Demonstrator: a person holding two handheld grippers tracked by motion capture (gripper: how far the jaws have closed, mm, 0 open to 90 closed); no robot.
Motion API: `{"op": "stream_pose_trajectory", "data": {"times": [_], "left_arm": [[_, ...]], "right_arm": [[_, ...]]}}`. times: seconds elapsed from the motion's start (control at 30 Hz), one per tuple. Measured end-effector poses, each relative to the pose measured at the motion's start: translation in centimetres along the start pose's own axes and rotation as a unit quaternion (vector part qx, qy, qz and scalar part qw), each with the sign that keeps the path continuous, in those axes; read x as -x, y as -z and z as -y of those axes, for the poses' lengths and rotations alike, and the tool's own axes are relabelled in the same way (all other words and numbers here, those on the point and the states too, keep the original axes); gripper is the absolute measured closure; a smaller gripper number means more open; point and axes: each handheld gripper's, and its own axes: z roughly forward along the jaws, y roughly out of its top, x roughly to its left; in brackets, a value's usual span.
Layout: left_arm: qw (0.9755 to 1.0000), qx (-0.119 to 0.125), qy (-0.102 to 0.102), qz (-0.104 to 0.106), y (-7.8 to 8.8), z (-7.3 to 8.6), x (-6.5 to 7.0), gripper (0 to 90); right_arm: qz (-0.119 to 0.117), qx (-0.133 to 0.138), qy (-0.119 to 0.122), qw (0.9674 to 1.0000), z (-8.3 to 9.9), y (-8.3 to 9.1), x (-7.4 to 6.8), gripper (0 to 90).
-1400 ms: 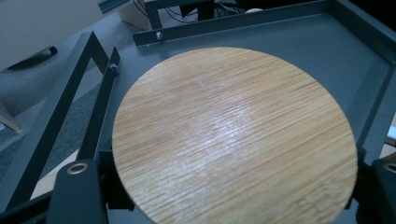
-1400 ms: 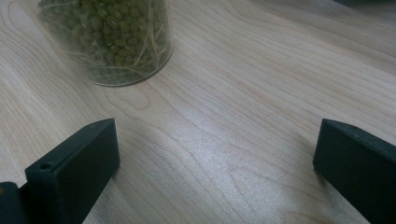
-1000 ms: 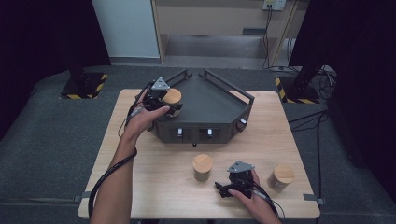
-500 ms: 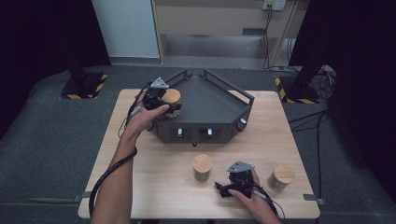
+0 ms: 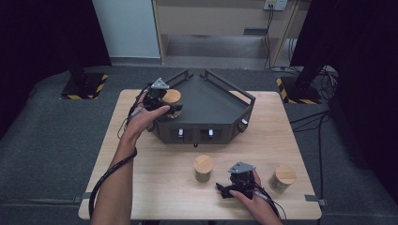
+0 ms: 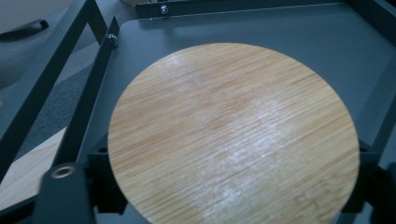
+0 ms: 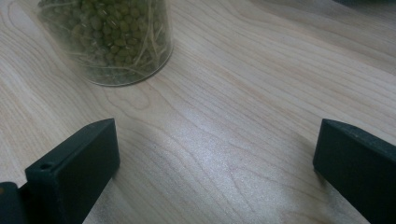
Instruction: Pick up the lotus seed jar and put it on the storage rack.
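The landmark for all positions is the dark grey angular tray point(image 5: 211, 110) standing at the rear centre of the wooden worktop point(image 5: 155, 187).

Left gripper point(image 5: 165, 104): positioned over the tray's left corner, held in the person's left hand point(image 5: 143, 119). A jar with a bamboo lid point(image 5: 171, 97) stands on the tray floor inside that corner, between the jaws. In the left gripper view the round lid point(image 6: 233, 135) sits just inside the tray's left rail point(image 6: 88, 102), with a black jaw at either lower edge of the lid. The jaws have just been opening; they now stand narrowly parted around the jar, and whether the pads touch its wall cannot be told (the lid hides the contact faces).

Right gripper point(image 5: 225, 191): resting low on the worktop in front of the tray, toward its right end, held in the person's right hand point(image 5: 251, 194). Its jaws are spread wide with nothing between them; the right gripper view shows bare wood in the gap point(image 7: 215, 154).

Second jar point(image 5: 203, 168): upright on the worktop directly in front of the tray, just left of the right gripper. The right gripper view shows its glass body holding green beans point(image 7: 112, 39), apart from the jaws.

Third jar point(image 5: 282, 178): upright on the worktop in front of the tray's right end, beyond the right hand.
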Motion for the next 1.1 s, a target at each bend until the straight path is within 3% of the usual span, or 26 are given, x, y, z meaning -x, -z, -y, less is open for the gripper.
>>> {"op": "stream_pose_trajectory", "data": {"times": [0.27,0.53,0.67,0.83,1.1], "left_arm": [[0.9997,-0.007,-0.018,-0.018,1.2,-0.5,0.7,8.5],[0.9994,0.006,-0.018,-0.03,2.8,0.3,1.3,5.6],[0.9986,0.019,-0.01,-0.049,4.3,1.5,2.1,5.2],[0.9981,0.028,-0.003,-0.055,5.6,2.8,2.5,4.9],[0.9973,0.026,-0.002,-0.069,6.8,4.0,3.5,4.6]], "right_arm": [[0.0,0.0,0.0,1.0,0.0,0.0,0.0,0.4],[0.0,0.0,0.0,1.0,0.0,0.0,0.0,0.4],[0.001,0.0,0.0,1.0,0.0,0.0,0.0,0.4],[0.001,0.0,0.0,1.0,0.0,0.0,0.0,0.4],[0.0,0.0,0.0,1.0,0.0,0.0,0.0,0.4]]}}
